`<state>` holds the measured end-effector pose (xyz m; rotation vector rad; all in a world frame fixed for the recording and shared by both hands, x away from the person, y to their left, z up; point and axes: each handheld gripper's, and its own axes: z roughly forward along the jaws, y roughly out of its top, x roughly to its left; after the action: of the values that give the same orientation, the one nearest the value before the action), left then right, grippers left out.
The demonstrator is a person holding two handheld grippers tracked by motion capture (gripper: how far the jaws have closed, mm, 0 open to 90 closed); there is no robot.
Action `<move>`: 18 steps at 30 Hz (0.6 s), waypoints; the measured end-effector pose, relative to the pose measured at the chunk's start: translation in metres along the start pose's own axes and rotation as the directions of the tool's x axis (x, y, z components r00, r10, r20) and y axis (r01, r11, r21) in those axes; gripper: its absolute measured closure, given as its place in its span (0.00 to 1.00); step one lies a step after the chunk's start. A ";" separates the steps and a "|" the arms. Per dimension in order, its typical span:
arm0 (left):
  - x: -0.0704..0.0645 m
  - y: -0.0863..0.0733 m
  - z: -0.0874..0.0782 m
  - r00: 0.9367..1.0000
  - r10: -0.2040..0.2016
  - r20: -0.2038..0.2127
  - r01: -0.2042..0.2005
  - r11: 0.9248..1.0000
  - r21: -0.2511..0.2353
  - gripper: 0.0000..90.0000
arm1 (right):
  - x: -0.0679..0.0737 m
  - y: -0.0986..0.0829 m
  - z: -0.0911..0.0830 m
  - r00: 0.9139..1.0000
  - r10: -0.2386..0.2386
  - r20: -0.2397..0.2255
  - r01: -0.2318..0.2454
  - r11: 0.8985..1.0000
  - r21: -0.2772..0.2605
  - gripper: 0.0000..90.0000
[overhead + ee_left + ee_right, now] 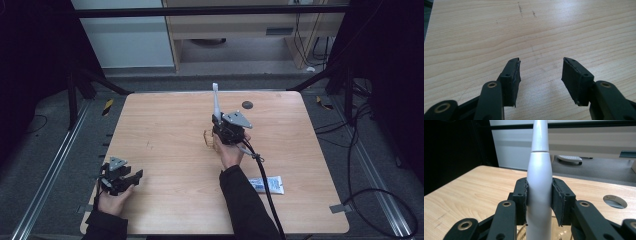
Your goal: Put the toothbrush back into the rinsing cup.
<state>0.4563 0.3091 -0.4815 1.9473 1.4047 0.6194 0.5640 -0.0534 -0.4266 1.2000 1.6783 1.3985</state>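
Electric toothbrush (216, 102), white, held upright near the middle of the wooden table (165, 125), its thin neck pointing up and slightly away from the person. The right gripper (223, 125) is clamped on its body: in the right gripper view both black pads (522, 195) press flat against the white handle (539, 195) from either side, just below the seam where the narrower neck begins. Right hand (229, 152) wraps the gripper from below; cable (265, 192) trails back toward the person. Something small and pale sits under the gripper at the hand's left side, too hidden to tell what.

Left gripper (131, 179) at the table's near left corner, held low in the left hand (112, 200), well apart from the toothbrush. Its jaws stand spread wide with bare wood between them; nothing gripped.

A small white-and-blue tube (266, 184) lies flat near the right forearm, beside the cable. Round dark grommet (247, 104) in the tabletop, far side, right of the toothbrush.
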 end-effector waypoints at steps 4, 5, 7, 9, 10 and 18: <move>0.000 0.000 0.000 1.000 0.000 0.000 0.000 1.000 0.000 0.53 | 0.000 -0.002 -0.002 1.000 0.002 -0.007 -0.002 1.000 0.007 0.74; 0.000 0.000 0.000 1.000 0.000 0.000 0.000 1.000 0.000 0.53 | 0.000 -0.003 -0.002 1.000 0.003 -0.007 -0.003 1.000 0.008 0.74; 0.000 0.000 0.000 1.000 0.000 0.000 0.000 1.000 0.000 0.53 | 0.000 -0.004 -0.002 1.000 0.005 -0.012 -0.005 1.000 0.015 0.74; 0.000 0.000 0.000 1.000 0.000 -0.001 0.000 1.000 0.000 0.53 | -0.001 -0.006 -0.003 1.000 0.005 -0.011 -0.005 1.000 0.019 0.74; 0.000 0.000 0.000 1.000 0.000 -0.001 0.000 1.000 0.000 0.53 | -0.001 -0.007 -0.003 1.000 0.010 -0.014 -0.009 1.000 0.025 0.74; 0.000 0.000 0.000 1.000 0.001 -0.002 -0.001 1.000 0.000 0.53 | -0.001 -0.011 -0.005 1.000 0.001 -0.024 0.000 0.999 0.049 0.74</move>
<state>0.4563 0.3088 -0.4815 1.9485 1.4047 0.6217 0.5573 -0.0566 -0.4365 1.2157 1.7381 1.3840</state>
